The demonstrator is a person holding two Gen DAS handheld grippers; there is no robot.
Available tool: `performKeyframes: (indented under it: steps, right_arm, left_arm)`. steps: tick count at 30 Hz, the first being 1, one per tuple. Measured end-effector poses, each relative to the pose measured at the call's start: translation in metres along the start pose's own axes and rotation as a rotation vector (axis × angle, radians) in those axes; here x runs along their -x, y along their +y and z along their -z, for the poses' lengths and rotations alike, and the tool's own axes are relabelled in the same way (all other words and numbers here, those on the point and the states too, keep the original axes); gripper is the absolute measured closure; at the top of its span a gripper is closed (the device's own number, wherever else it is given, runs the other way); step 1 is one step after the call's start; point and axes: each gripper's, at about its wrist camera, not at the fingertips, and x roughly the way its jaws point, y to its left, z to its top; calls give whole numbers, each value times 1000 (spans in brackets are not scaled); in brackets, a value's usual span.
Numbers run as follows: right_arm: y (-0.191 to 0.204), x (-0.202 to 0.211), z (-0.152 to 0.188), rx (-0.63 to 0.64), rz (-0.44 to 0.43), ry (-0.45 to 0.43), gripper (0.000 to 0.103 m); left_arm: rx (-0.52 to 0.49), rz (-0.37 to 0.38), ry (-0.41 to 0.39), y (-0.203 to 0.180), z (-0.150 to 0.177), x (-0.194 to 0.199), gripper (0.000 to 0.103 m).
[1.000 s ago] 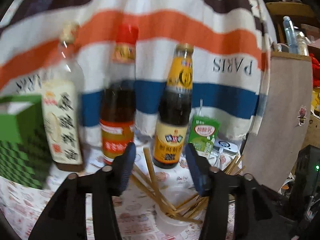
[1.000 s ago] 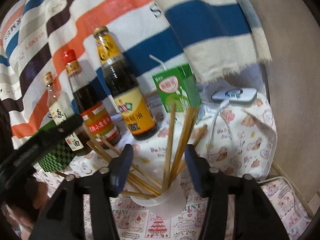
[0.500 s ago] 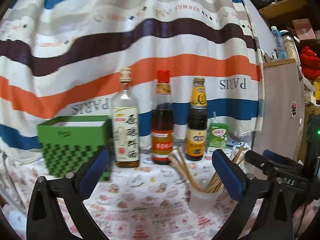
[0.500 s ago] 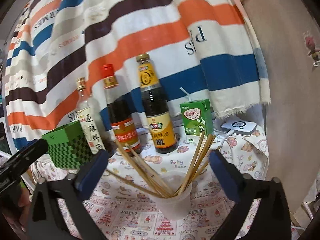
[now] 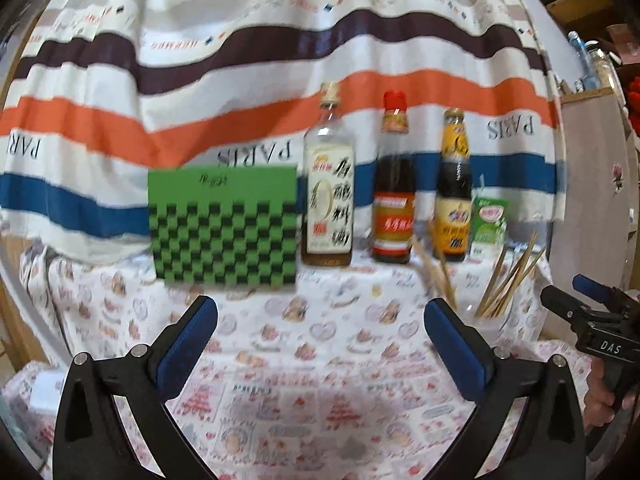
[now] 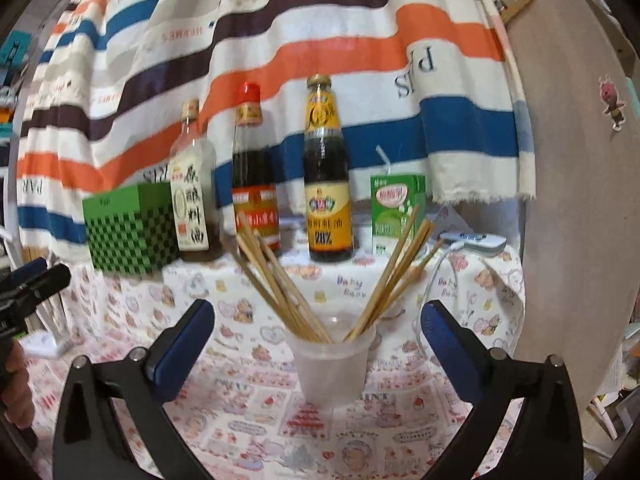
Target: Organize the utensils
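A clear plastic cup (image 6: 330, 364) stands on the patterned tablecloth and holds several wooden chopsticks (image 6: 280, 280) fanned out left and right. My right gripper (image 6: 318, 344) is wide open and empty, its blue pads on either side of the cup and a little nearer the camera. My left gripper (image 5: 320, 344) is wide open and empty over bare cloth. The chopsticks (image 5: 508, 276) and cup (image 5: 486, 322) sit beyond its right finger in the left wrist view. The right gripper also shows at that view's right edge (image 5: 592, 312).
At the back stand a green checkered box (image 5: 224, 226), three sauce bottles (image 5: 328, 184) (image 5: 394, 184) (image 5: 452, 188) and a green drink carton (image 5: 488, 220) before a striped cloth. A white device with a cable (image 6: 476, 240) lies at the right. A brown panel (image 6: 576, 200) borders the right side.
Both grippers opened wide, from narrow gaps a second ago, and pulled back from the bottles and cup. The left view shifted left, bringing the green box to the middle.
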Motion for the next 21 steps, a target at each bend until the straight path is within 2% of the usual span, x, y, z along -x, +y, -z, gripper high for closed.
performKeyframes:
  steps: [6, 13, 15, 21]
  right_arm:
    - [3, -16, 16, -4, 1, 64, 0]
    - [5, -23, 27, 13, 45, 81, 0]
    - [4, -25, 27, 9, 40, 95, 0]
    - [4, -29, 28, 14, 61, 114, 0]
  left_arm:
    - [40, -6, 77, 9, 23, -17, 0]
    - [14, -77, 128, 9, 40, -34, 0]
    - [10, -72, 158, 9, 43, -40, 0]
    - [-12, -98, 148, 3, 44, -38, 0]
